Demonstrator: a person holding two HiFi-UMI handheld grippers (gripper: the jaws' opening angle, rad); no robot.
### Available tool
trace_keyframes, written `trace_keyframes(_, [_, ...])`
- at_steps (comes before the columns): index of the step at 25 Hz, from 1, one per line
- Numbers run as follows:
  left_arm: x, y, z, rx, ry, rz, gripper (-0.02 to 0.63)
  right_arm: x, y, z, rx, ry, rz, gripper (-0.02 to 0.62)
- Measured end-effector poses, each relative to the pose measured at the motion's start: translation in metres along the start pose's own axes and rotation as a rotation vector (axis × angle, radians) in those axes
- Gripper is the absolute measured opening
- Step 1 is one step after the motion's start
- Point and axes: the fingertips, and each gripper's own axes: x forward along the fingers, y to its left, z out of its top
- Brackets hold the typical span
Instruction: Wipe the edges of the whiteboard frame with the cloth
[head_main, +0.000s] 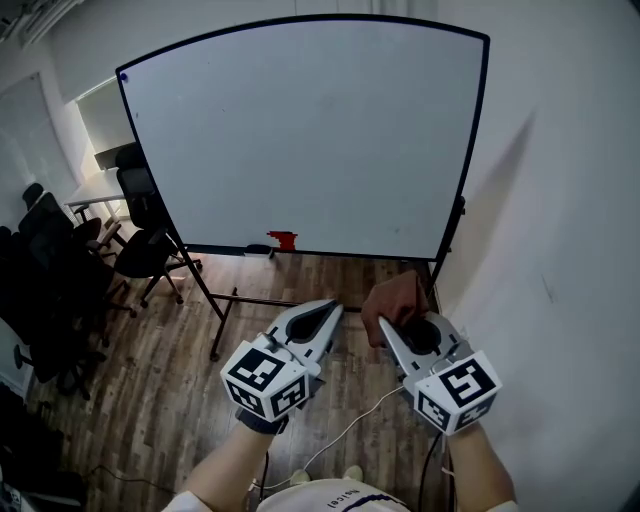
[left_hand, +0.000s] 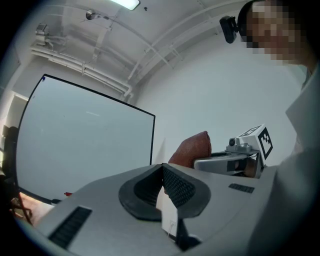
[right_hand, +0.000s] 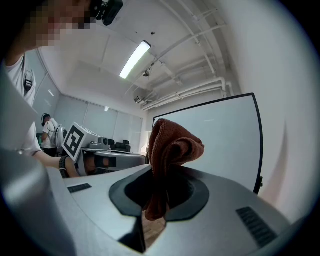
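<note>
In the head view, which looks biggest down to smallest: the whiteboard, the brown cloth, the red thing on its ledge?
1. whiteboard, by far.
2. brown cloth, helped by being nearer the camera.
3. red thing, smallest, farther off.

My cloth (right_hand: 172, 145) is nubbly terry. My left gripper (left_hand: 163, 172) and right gripper (right_hand: 159, 186) are matt grey plastic. The whiteboard (head_main: 300, 130) looks smooth, faintly glossy; the floor (head_main: 170, 400), wood planks.

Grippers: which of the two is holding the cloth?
The right gripper: its jaws are shut on the brown cloth. The left gripper has its jaws together, nothing between them.
</note>
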Motion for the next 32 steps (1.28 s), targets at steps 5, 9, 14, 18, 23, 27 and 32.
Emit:
trace_keyframes(5, [0.020, -0.002, 0.007, 0.015, -0.005, 0.020, 0.009, -0.003, -0.021, 0.005, 0.001, -0.021, 0.014, 0.054])
trace_keyframes(9, [0.031, -0.006, -0.005, 0.019, 0.004, 0.037, 0.009, -0.005, -0.033, -0.007, 0.011, -0.035, 0.032, 0.054])
trace_keyframes(14, [0.044, -0.004, -0.007, 0.025, 0.012, 0.043, 0.009, 0.000, -0.045, -0.007, 0.018, -0.052, 0.044, 0.054])
trace_keyframes(18, [0.054, 0.002, -0.002, 0.014, 0.003, 0.026, 0.009, 0.008, -0.053, 0.000, 0.004, -0.056, 0.038, 0.054])
trace_keyframes(23, [0.074, 0.018, 0.003, 0.005, 0.003, -0.006, 0.009, 0.026, -0.072, 0.007, -0.021, -0.057, 0.024, 0.054])
trace_keyframes(27, [0.091, 0.047, 0.013, 0.019, 0.008, -0.022, 0.009, 0.054, -0.084, 0.019, -0.046, -0.065, 0.005, 0.054])
trace_keyframes(32, [0.117, 0.103, 0.029, 0.025, 0.008, -0.052, 0.009, 0.112, -0.101, 0.034, -0.048, -0.073, -0.008, 0.054])
